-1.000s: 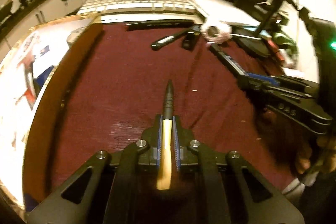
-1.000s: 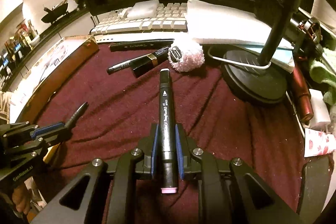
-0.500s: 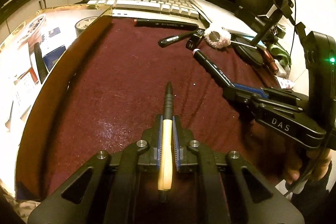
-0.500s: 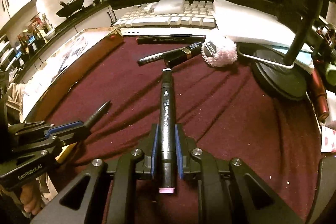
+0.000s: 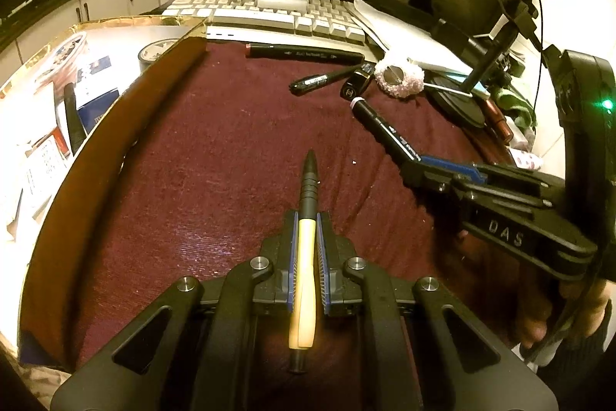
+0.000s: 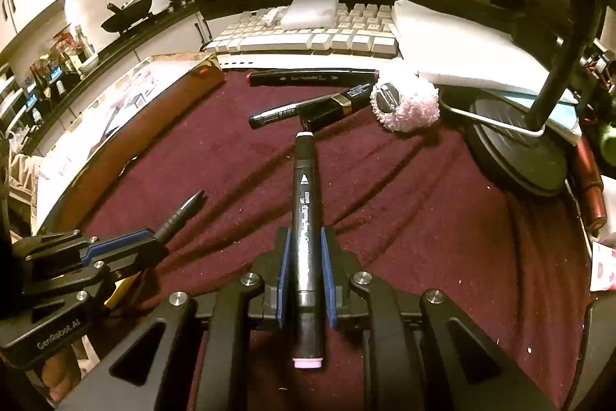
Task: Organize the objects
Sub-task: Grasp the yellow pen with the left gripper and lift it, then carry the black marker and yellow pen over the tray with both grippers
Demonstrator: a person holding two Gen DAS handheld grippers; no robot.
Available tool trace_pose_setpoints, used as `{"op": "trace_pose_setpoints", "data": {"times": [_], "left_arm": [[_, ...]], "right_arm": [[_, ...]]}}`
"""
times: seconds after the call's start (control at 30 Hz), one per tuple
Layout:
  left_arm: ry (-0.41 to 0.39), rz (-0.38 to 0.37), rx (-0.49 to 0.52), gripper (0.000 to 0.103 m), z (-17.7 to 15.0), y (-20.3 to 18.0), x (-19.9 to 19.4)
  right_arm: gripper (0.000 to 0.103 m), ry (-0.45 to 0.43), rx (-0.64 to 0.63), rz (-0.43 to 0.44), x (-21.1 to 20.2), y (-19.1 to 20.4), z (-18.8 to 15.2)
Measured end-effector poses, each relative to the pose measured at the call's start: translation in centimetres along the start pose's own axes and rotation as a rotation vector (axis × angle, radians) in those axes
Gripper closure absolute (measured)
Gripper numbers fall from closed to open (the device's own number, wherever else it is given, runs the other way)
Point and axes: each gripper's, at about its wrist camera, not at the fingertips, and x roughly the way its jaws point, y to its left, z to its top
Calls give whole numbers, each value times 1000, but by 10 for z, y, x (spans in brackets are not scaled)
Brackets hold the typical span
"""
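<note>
1. Between the left gripper's (image 5: 304, 241) blue pads sits a pen (image 5: 304, 257), clamped tight along the fingers, dark ribbed tip pointing ahead, smooth yellow barrel trailing back.
2. The right gripper (image 6: 306, 264) is closed on a marker (image 6: 306, 218): a thick black barrel with white print and a pink end cap at the rear, nose pointing forward.
3. Both tools hang just above the cloth (image 5: 215, 156), a dark red, napped fabric with soft creases; neither item touches it.
4. Judged step: both items are picked up and in carry, with no drop-off yet.
5. Ahead of the right gripper lie a second marker (image 6: 312, 78), a slim pen (image 6: 285, 110), a glossy black tube with a gold band (image 6: 338, 104) and a fluffy pink puff (image 6: 408, 103), all near the keyboard (image 6: 308, 33).
6. Next move likely calls for carrying each item forward to that row and laying it parallel, low enough that round barrels do not roll on the creases.
7. No container for them is visible.
</note>
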Motion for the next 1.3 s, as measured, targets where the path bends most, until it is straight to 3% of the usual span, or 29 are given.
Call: {"op": "trace_pose_setpoints", "data": {"times": [0.17,0.43,0.7,1.3], "left_arm": [[-5,-9,4,95,0,-3,-6],[6,-82,-20,95,1,-4,-15],[-43,-137,-71,95,0,7,-40],[-90,-100,-124,95,12,30,-45]], "right_arm": [[89,1,3,11,0,2,0],[90,3,70,135,-1,0,1],[90,-18,67,193,-16,14,-5],[90,-22,59,239,-9,30,3]]}}
